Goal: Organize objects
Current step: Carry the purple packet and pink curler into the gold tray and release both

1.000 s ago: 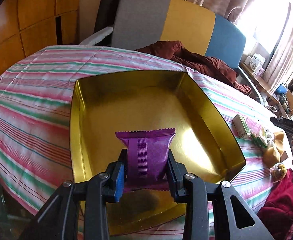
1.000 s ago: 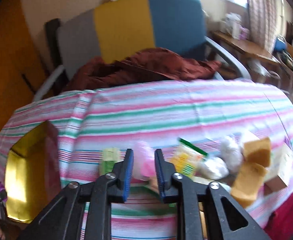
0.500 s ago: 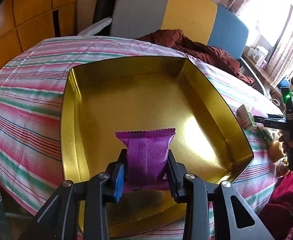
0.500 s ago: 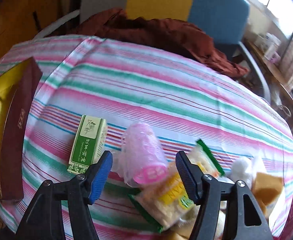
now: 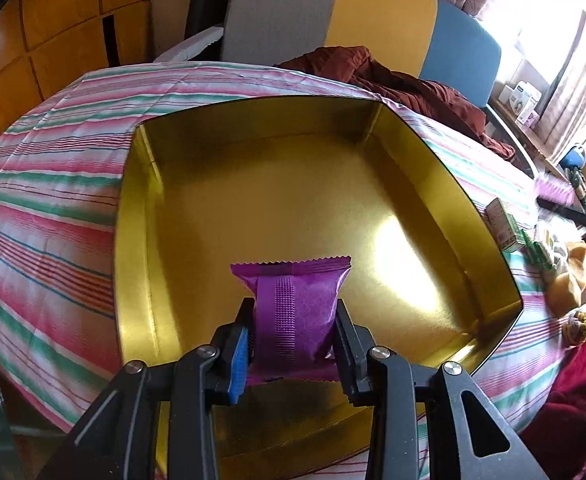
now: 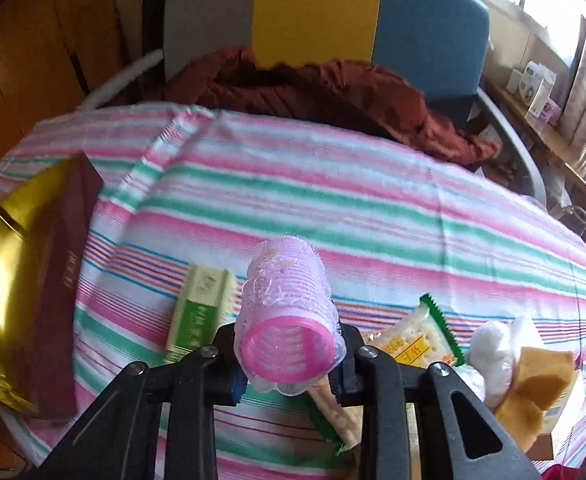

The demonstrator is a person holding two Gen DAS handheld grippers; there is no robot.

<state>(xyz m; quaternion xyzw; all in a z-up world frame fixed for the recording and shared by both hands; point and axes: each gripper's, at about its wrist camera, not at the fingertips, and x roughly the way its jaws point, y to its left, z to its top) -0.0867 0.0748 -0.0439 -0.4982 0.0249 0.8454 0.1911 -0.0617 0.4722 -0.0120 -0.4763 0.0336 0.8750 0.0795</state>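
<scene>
The left tool (image 5: 293, 332) is clamped on a purple packet (image 5: 293, 312) over the gold tray (image 5: 445, 184). The right tool (image 6: 289, 356) has just closed onto a pink hair roller (image 6: 285, 312), lower centre, hiding its fingertips. At lower right, a cracker packet (image 6: 413, 340) is partly hidden and the sponges (image 6: 533, 384) are cut off.

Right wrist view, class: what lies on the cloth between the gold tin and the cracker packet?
In the right wrist view, a green box lies between gold tin and cracker packet.
</scene>
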